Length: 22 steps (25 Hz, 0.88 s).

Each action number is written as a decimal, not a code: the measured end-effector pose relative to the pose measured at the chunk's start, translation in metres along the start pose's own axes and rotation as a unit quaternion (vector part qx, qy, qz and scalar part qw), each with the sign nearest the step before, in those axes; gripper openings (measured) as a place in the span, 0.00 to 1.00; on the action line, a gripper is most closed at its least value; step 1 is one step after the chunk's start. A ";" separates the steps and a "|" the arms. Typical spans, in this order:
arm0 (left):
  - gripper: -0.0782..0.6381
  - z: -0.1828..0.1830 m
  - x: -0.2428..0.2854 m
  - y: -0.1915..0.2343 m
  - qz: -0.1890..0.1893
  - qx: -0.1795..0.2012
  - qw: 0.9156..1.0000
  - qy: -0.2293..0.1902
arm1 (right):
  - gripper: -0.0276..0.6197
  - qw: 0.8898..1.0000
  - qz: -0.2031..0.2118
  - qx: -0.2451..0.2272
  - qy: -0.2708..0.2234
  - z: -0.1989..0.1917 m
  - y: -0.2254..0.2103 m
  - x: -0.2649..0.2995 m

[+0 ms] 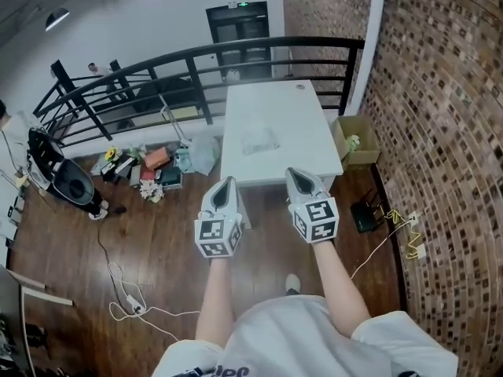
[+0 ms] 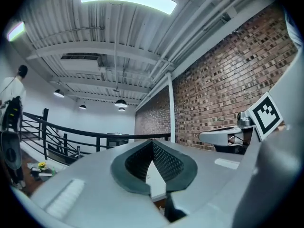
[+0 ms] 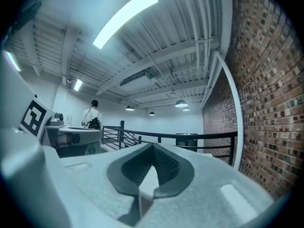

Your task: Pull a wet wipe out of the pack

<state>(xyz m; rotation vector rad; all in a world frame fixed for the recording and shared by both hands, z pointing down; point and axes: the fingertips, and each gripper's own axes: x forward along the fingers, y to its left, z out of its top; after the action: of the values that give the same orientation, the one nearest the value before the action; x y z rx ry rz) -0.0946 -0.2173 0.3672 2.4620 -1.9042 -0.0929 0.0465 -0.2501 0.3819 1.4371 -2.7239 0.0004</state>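
- Head view, nearest us: we hold the left gripper and the right gripper side by side over the wooden floor, both short of the table's near edge.
- Each gripper's own view shows its jaws pressed together at the tips, with nothing between them.
- Ahead of them stands the white table. The wet wipe pack lies on it, a pale, crinkly, half-transparent packet near the middle and well apart from both grippers.
- We cannot make out its opening or any wipe sticking out from here.
- We judge the pack light and soft, with a slick film, so it would likely slide or lift when a wipe is tugged.
- We would press one gripper on the pack's end and pinch the limp, damp wipe at its exposed fold by the opening.
- Beyond the table runs a black railing, and a cardboard box sits beside the table by the brick wall.
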 end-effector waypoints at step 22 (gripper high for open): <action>0.13 -0.051 0.259 0.109 -0.036 -0.002 0.999 0.034 | 0.02 0.989 0.131 0.033 0.066 -0.059 -0.120 0.250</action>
<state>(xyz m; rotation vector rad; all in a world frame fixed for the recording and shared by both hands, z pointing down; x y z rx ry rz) -0.1317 -0.4961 0.4166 2.4969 -1.7878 -0.0160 0.0082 -0.5225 0.4515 1.0398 -2.8006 0.1930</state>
